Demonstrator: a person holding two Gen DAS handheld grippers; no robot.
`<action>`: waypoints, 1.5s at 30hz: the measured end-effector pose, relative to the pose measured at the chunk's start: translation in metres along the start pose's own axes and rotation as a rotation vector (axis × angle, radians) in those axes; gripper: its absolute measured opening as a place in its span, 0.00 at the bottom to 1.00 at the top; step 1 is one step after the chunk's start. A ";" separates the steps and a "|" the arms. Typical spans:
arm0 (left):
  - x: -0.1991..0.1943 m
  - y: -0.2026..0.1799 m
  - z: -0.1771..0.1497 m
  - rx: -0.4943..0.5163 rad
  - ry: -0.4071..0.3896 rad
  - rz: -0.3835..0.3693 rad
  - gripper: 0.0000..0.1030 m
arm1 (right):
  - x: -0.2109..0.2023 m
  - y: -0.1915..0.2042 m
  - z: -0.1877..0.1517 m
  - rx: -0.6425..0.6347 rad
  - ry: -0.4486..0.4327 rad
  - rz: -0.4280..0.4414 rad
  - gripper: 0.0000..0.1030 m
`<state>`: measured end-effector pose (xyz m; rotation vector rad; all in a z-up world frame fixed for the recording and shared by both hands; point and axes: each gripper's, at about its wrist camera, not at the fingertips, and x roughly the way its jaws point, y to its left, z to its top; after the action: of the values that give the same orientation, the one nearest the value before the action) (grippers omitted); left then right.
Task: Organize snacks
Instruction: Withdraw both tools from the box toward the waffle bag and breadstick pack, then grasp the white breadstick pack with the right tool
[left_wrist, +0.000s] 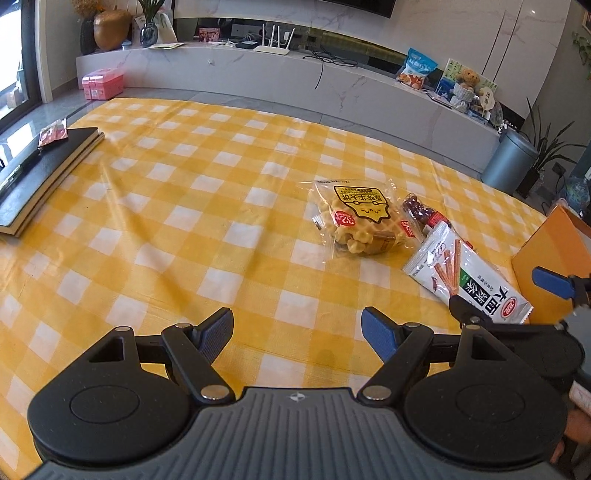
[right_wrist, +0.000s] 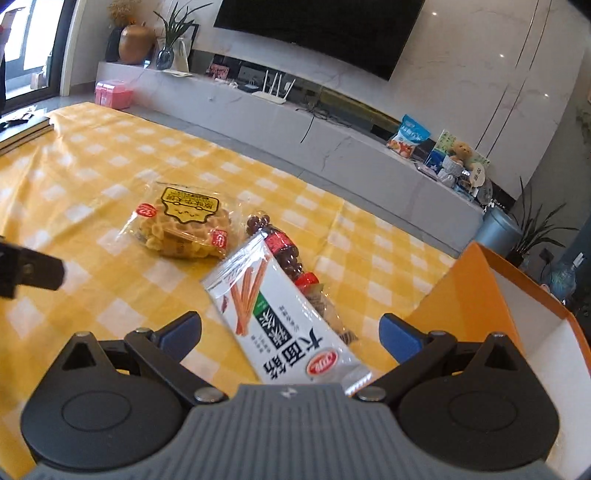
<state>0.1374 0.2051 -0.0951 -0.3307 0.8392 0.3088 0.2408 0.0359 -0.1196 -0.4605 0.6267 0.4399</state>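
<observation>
Right hand-held gripper (right_wrist: 290, 334) stands wide open over the white stick-snack packet (right_wrist: 284, 314), gripping nothing; the packet's near end lies between its blue fingers without visibly touching either. On the counter (right_wrist: 110, 173), covered in a yellow check cloth, the orange box (right_wrist: 491, 314) sits at about 3 o'clock from this gripper, near its right finger, open side up and white inside, and is judged the likely destination. The packet's long axis runs from 6 o'clock up toward 11 o'clock in the right wrist view, so the fingers straddle its narrow width. It overlaps a clear bag of dark round sweets (right_wrist: 284, 251) at 12 o'clock. The waffle bag (right_wrist: 181, 227) lies apart at 11 o'clock. Left hand-held gripper (left_wrist: 297, 330) is likewise fully open and empty, hanging above bare cloth. From it the packet (left_wrist: 465, 273) lies at 2 o'clock and the waffle bag (left_wrist: 356, 218) at 1 o'clock, both well clear. Judgement: the right hand is plainly nearer the packet. Closing there may also catch the sweets bag beneath.
</observation>
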 end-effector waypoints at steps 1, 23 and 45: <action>0.000 -0.001 0.000 -0.001 0.000 -0.006 0.90 | 0.006 -0.003 0.000 0.006 0.017 0.007 0.97; -0.008 0.008 0.001 -0.025 0.004 0.014 0.90 | -0.038 -0.016 -0.057 0.230 0.247 0.271 0.57; -0.018 -0.038 0.006 0.040 0.022 -0.158 0.90 | -0.033 -0.007 -0.057 0.266 0.155 0.169 0.49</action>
<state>0.1453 0.1704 -0.0713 -0.3610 0.8347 0.1414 0.1947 -0.0087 -0.1370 -0.1903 0.8659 0.4754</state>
